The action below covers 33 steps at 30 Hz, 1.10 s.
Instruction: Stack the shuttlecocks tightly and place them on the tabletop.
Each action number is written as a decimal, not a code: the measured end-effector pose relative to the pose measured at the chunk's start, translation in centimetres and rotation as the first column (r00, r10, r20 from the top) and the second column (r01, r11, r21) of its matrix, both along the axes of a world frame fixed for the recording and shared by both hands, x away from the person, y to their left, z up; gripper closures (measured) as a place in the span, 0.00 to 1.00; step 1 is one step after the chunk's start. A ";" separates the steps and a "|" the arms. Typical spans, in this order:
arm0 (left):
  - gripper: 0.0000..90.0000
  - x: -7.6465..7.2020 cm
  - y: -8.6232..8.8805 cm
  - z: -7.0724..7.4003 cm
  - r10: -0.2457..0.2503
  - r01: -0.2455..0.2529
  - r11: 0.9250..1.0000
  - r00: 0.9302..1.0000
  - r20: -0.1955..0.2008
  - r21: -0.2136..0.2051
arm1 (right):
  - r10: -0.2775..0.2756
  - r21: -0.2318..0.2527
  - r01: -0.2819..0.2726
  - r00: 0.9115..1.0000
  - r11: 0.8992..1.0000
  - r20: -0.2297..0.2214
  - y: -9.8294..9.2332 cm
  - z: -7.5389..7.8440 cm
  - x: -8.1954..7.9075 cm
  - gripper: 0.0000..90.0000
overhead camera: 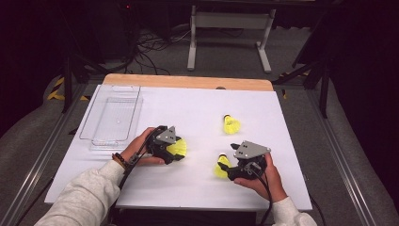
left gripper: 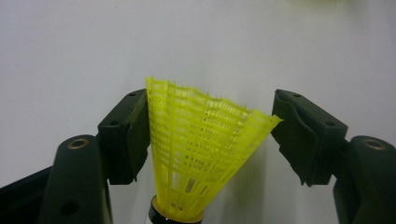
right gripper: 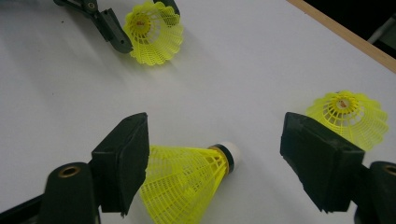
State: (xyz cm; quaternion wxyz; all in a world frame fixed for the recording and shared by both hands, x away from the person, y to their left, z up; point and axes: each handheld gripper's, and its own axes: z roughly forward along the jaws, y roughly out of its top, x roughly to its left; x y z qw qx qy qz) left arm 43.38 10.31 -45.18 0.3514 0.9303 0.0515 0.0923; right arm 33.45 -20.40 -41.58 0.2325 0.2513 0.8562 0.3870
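Three yellow mesh shuttlecocks lie on the white board. My left gripper has one shuttlecock between its jaws, cork toward the camera. One pad rests against the skirt and the other just meets the rim; the skirt keeps its round shape. In the right gripper view that shuttlecock faces the camera. My right gripper stands open astride a second shuttlecock lying on its side, with a wide gap to one pad. The third shuttlecock stands alone farther back.
A clear plastic tray sits at the board's far left. A wooden table edge runs along the back. Beyond it are a white metal stand and cables on the floor.
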 end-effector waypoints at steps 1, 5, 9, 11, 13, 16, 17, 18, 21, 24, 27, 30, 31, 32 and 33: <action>0.31 0.0 0.0 0.0 0.000 0.000 1.000 1.000 0.000 0.000 | 0.001 0.001 -0.001 1.000 1.000 -0.001 0.0 0.0 0.0 0.28; 0.28 0.0 0.1 0.0 0.003 -0.003 1.000 1.000 -0.006 -0.018 | 0.005 -0.002 -0.005 1.000 1.000 -0.002 0.1 0.0 0.0 0.27; 0.25 0.0 0.1 0.1 0.014 -0.014 0.999 1.000 -0.012 -0.034 | 0.004 -0.001 -0.004 1.000 1.000 -0.001 0.1 0.0 0.0 0.27; 0.25 0.0 0.1 0.1 0.007 -0.007 0.999 1.000 -0.006 -0.044 | 0.004 0.000 -0.004 1.000 1.000 -0.002 0.1 0.0 0.0 0.27; 0.23 0.0 0.2 0.2 0.012 -0.012 0.999 1.000 -0.009 -0.048 | 0.003 0.000 -0.003 1.000 1.000 -0.001 0.1 0.0 -0.1 0.27; 0.21 -0.1 0.5 0.6 0.014 -0.013 0.997 1.000 0.005 -0.077 | 0.005 0.002 -0.005 1.000 1.000 0.001 0.1 0.0 -0.1 0.27; 0.20 -0.1 0.5 0.6 0.014 -0.013 0.997 1.000 0.005 -0.077 | 0.005 0.002 -0.005 1.000 1.000 0.001 0.1 0.0 -0.1 0.27; 0.20 -0.3 0.6 0.8 0.014 -0.013 0.996 1.000 0.014 -0.089 | 0.005 0.002 -0.005 1.000 1.000 0.000 0.1 0.0 -0.1 0.27; 0.18 -0.6 0.9 1.2 0.025 -0.021 0.995 0.999 0.033 -0.095 | 0.007 0.002 -0.007 1.000 1.000 0.000 0.2 0.0 -0.1 0.27; 0.17 -0.8 1.1 1.5 0.029 -0.025 0.993 0.999 0.037 -0.113 | 0.007 0.001 -0.007 1.000 1.000 0.002 0.2 0.0 -0.1 0.27; 0.16 -1.1 1.6 2.1 0.036 -0.027 0.991 0.998 0.060 -0.133 | 0.007 -0.001 -0.007 1.000 1.000 0.005 0.2 0.0 -0.2 0.27; 0.16 -1.5 2.0 2.4 0.050 -0.037 0.988 0.995 0.083 -0.151 | 0.006 0.001 -0.006 1.000 1.000 0.008 0.2 0.0 -0.2 0.27; 0.16 -1.7 2.1 2.6 0.051 -0.036 0.987 0.995 0.089 -0.159 | 0.006 -0.002 -0.006 1.000 1.000 0.009 0.2 0.0 -0.2 0.27; 0.16 -1.8 2.3 2.7 0.052 -0.036 0.986 0.995 0.090 -0.164 | 0.005 -0.002 -0.005 1.000 1.000 0.010 0.2 0.0 -0.3 0.27; 0.16 -1.9 2.6 3.0 0.053 -0.035 0.985 0.993 0.104 -0.168 | 0.003 -0.004 -0.003 1.000 1.000 0.015 0.3 -0.1 -0.3 0.27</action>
